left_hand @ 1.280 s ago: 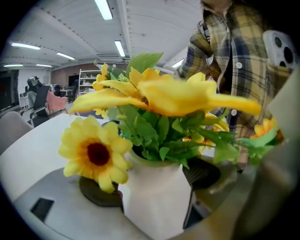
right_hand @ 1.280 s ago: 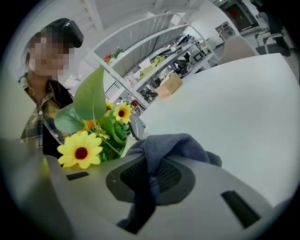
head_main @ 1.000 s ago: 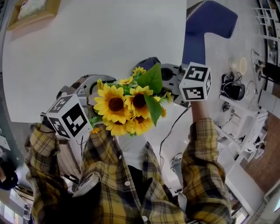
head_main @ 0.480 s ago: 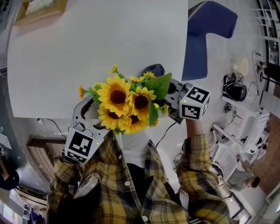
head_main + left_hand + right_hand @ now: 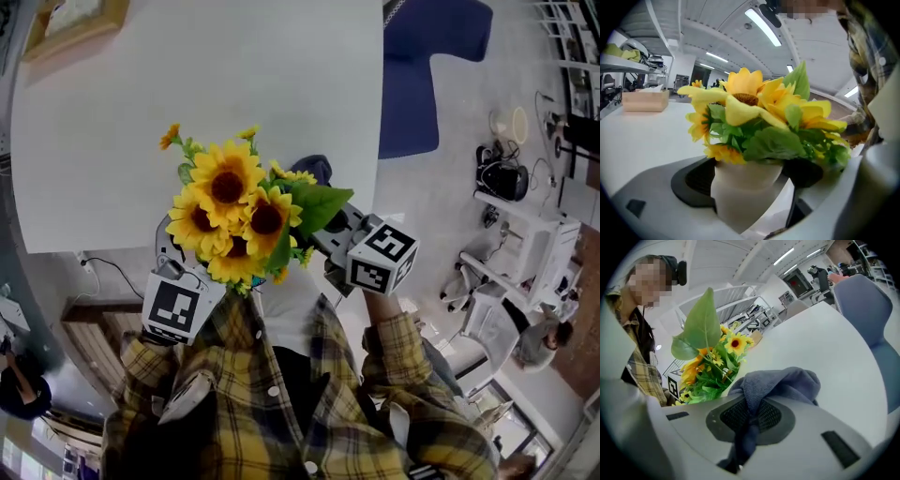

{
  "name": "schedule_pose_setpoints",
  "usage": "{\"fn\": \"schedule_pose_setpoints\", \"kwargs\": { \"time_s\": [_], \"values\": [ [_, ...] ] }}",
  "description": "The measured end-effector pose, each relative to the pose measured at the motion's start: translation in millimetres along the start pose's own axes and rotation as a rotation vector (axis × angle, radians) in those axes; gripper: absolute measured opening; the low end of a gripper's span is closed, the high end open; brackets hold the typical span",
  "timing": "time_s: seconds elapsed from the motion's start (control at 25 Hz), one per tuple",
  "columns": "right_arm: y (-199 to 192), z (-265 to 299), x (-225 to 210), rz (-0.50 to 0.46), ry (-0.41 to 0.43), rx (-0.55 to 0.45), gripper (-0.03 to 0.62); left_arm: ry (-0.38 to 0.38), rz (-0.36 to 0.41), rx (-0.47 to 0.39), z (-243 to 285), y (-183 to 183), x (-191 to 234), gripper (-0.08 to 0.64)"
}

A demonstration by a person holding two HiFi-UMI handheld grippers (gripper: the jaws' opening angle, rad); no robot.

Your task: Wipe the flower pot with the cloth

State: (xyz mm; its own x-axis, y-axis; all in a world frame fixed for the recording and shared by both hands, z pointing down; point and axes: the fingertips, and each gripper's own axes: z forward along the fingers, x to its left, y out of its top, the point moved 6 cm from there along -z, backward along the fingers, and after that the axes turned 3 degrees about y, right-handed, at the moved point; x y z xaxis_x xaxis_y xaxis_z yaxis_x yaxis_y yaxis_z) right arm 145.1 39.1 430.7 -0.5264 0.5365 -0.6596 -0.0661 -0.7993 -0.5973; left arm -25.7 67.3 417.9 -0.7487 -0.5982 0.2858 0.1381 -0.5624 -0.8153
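A white flower pot [image 5: 740,187] with artificial sunflowers [image 5: 230,211] sits between the two black pads of my left gripper [image 5: 747,180]. It is held up over the near edge of the white table [image 5: 187,94]. The pads [image 5: 689,183] touch the pot's sides while the jaws are opening slightly. In the head view the blooms hide the pot. My right gripper [image 5: 750,418] is shut on a blue-grey cloth [image 5: 780,383], which bunches over its jaws. It is just right of the bouquet, with the cloth [image 5: 314,169] peeking out behind the leaves.
A wooden box [image 5: 75,23] stands at the table's far left corner. A blue chair [image 5: 422,66] is off the table's right side. Cables and equipment lie on the floor to the right. My plaid sleeves fill the bottom of the head view.
The bouquet and left gripper shifted left and further over the table, with the left gripper rolling. The right gripper with the cloth moved left and nearer to my body.
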Motion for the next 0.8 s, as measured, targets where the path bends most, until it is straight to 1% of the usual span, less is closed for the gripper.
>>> {"fn": "schedule_pose_setpoints", "kwargs": {
  "time_s": [0.12, 0.2, 0.4, 0.6, 0.68, 0.8],
  "values": [
    [-1.2, -8.6, -5.4, 0.024, -0.015, -0.044, 0.017, -0.018, 0.017, -0.007, 9.9, 6.2, -3.3, 0.457],
    [-0.4, -10.5, -5.1, 0.02, -0.002, -0.044, 0.017, -0.046, 0.049, 0.0, 10.2, 9.5, -2.1, 0.457],
    [4.0, -12.4, -10.5, -0.042, 0.043, 0.023, 0.017, -0.132, 0.174, 0.028, 12.2, 14.4, -1.6, 0.457],
    [17.7, -1.5, -19.6, -0.079, 0.073, 0.103, 0.017, -0.228, 0.217, 0.069, 18.1, 17.9, 10.8, 0.457],
    [23.1, 2.4, -21.4, -0.091, 0.078, 0.122, 0.017, -0.266, 0.229, 0.084, 18.1, 20.0, 13.9, 0.457],
    [32.8, 8.9, -27.8, -0.103, 0.085, 0.14, 0.017, -0.331, 0.271, 0.101, 20.8, 23.3, 17.6, 0.457]
  ]
}}
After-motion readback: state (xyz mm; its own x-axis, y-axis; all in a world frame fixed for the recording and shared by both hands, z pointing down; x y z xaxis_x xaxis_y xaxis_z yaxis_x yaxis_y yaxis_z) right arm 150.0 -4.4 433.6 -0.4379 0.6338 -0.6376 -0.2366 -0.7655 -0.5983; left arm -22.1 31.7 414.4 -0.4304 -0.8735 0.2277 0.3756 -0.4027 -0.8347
